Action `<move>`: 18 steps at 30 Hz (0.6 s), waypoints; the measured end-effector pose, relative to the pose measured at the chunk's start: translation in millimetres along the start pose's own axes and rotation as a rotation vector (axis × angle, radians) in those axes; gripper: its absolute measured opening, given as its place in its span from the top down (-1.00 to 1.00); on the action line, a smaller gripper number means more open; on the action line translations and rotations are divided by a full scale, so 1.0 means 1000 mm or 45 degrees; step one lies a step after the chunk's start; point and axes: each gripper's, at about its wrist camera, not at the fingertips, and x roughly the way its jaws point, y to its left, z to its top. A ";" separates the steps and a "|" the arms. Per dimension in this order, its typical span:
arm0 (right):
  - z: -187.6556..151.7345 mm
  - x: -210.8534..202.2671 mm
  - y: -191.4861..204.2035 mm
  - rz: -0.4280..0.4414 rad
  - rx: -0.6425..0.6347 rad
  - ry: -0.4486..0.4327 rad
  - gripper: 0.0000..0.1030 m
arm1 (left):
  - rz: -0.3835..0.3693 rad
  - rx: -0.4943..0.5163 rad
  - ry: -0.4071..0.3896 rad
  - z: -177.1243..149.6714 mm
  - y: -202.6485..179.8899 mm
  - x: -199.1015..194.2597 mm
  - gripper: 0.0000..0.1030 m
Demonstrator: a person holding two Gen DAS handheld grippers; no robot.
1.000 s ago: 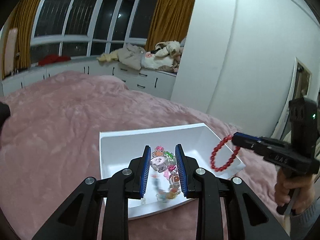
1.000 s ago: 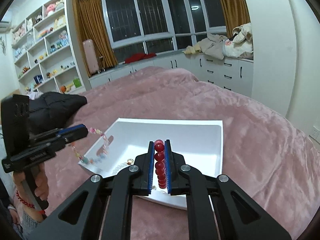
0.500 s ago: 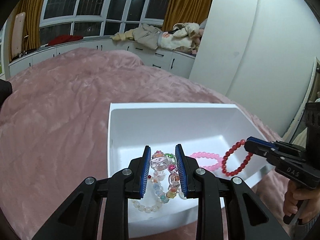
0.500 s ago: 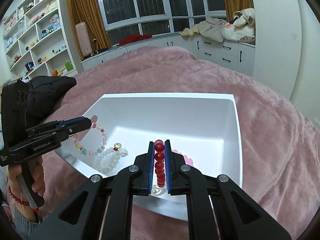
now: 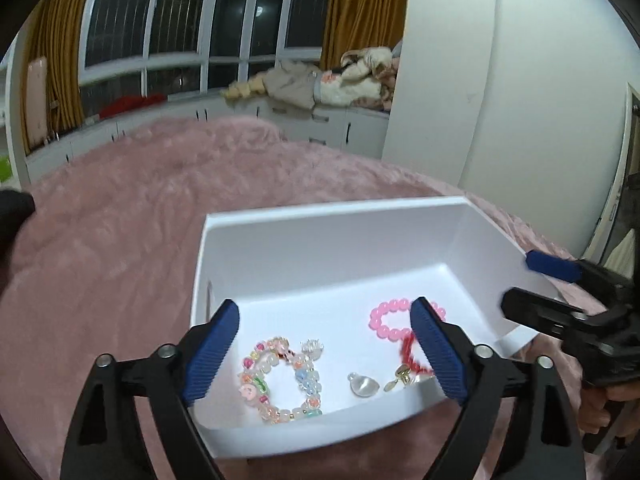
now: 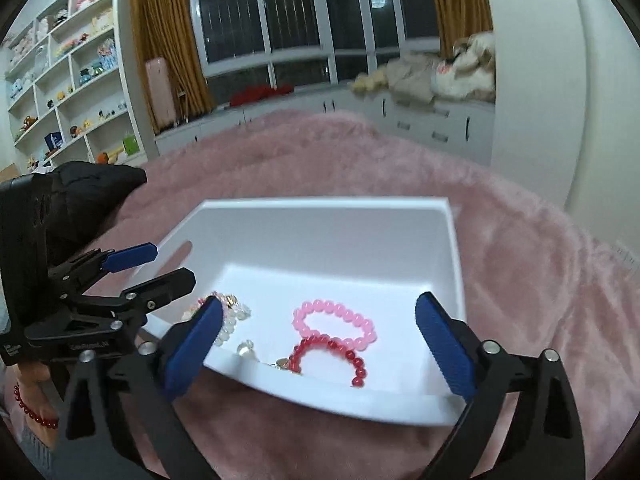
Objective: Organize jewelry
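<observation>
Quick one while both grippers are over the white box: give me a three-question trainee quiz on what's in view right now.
1. True or false: the red bead bracelet is clamped in the right gripper.
2. Which bracelet lies touching the red one in the white box?
A) the pink bead bracelet
B) the multicoloured charm bracelet
C) none
3. Fill in: the box sits on a fluffy ____ blanket.

Key
1. False: its jaws are opening and the bracelet lies loose on the box floor.
2. A
3. pink
</observation>
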 end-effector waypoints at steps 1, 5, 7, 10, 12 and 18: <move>0.000 -0.006 0.001 -0.006 -0.005 -0.006 -0.90 | 0.013 0.020 -0.012 0.002 -0.005 -0.006 -0.81; 0.001 -0.043 0.004 -0.014 -0.017 -0.061 -0.90 | 0.001 0.056 -0.026 0.005 -0.020 -0.028 -0.85; -0.002 -0.061 0.006 -0.006 -0.032 -0.076 -0.90 | 0.000 0.088 -0.025 0.006 -0.033 -0.041 -0.88; -0.007 -0.080 0.009 0.022 -0.049 -0.075 -0.90 | 0.015 0.123 -0.033 0.007 -0.050 -0.058 -0.88; -0.010 -0.092 0.012 0.005 -0.064 -0.090 -0.90 | 0.018 0.137 -0.029 0.005 -0.061 -0.069 -0.88; -0.028 -0.109 0.006 0.008 -0.019 -0.040 -0.90 | 0.066 0.172 0.022 -0.011 -0.080 -0.098 -0.90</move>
